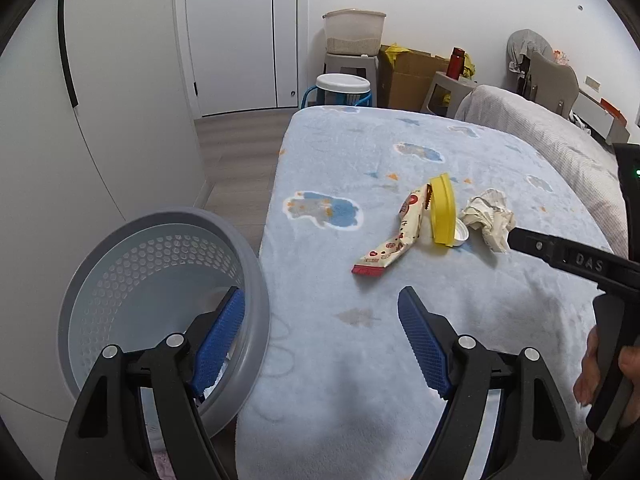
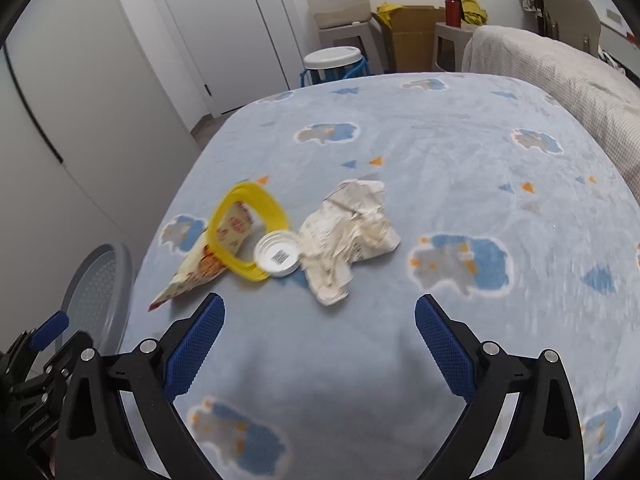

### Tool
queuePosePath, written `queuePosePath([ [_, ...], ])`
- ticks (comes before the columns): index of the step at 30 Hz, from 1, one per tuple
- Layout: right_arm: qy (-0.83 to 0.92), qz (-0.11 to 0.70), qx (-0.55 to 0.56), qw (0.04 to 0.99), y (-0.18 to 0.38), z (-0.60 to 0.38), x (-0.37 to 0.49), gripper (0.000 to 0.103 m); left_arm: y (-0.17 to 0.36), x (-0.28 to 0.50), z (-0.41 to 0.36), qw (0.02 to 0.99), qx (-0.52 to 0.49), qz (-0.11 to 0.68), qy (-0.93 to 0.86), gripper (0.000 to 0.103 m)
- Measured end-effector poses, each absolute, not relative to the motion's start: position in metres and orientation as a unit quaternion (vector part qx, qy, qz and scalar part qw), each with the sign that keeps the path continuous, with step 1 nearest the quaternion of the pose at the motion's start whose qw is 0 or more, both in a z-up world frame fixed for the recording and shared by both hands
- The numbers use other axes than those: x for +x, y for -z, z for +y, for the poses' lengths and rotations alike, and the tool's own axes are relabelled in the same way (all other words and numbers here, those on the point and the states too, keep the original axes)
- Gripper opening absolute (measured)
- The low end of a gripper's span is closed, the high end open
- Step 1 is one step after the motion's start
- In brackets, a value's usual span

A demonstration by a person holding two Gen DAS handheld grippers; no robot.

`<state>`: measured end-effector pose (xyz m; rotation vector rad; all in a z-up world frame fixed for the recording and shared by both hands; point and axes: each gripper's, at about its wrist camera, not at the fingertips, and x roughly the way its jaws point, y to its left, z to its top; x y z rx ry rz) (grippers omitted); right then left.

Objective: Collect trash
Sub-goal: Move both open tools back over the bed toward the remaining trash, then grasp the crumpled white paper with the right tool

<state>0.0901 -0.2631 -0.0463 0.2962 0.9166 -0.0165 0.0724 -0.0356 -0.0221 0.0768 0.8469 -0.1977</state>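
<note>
Trash lies on the light blue blanket [image 2: 400, 128]: a crumpled white paper [image 2: 350, 236], a white round cap [image 2: 277, 258], a yellow lid [image 2: 256, 220] standing on edge, and a snack wrapper [image 2: 196, 272]. They also show in the left wrist view: paper [image 1: 490, 216], cap [image 1: 461, 235], lid [image 1: 443, 210], wrapper [image 1: 390, 238]. A grey perforated bin [image 1: 160, 272] stands beside the bed at the left. My left gripper [image 1: 320, 304] is open and empty, one finger over the bin's rim. My right gripper [image 2: 320, 308] is open and empty, just short of the paper.
White wardrobe [image 1: 100, 120] and door [image 1: 240, 32] at the left. A beige blanket [image 2: 560, 80] lies along the bed's right side. Stools [image 1: 343, 88], a cardboard box [image 1: 408, 72] and a storage tub [image 1: 354, 32] stand beyond the bed.
</note>
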Motion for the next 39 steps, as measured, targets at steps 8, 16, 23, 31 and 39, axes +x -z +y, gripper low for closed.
queuePosePath([
  [8,0.019,0.449,0.154,0.88,0.061,-0.277,0.128,0.096,0.021,0.086,-0.041,0.911,0.053,0.398,0.093,0.076],
  [16,0.042,0.471,0.112,0.874,0.076,-0.262,0.15,0.096,0.025,0.093,-0.043,0.911,0.054,0.397,0.099,0.076],
  [23,0.045,0.478,0.111,0.87,0.083,-0.262,0.154,0.078,0.034,0.1,-0.044,0.908,0.055,0.405,0.097,0.076],
  [31,0.033,0.469,0.127,0.873,0.076,-0.268,0.144,0.068,0.042,0.105,-0.047,0.9,0.048,0.42,0.102,0.076],
  [39,0.02,0.451,0.154,0.879,0.058,-0.278,0.129,0.068,0.044,0.112,-0.06,0.895,0.043,0.427,0.122,0.076],
])
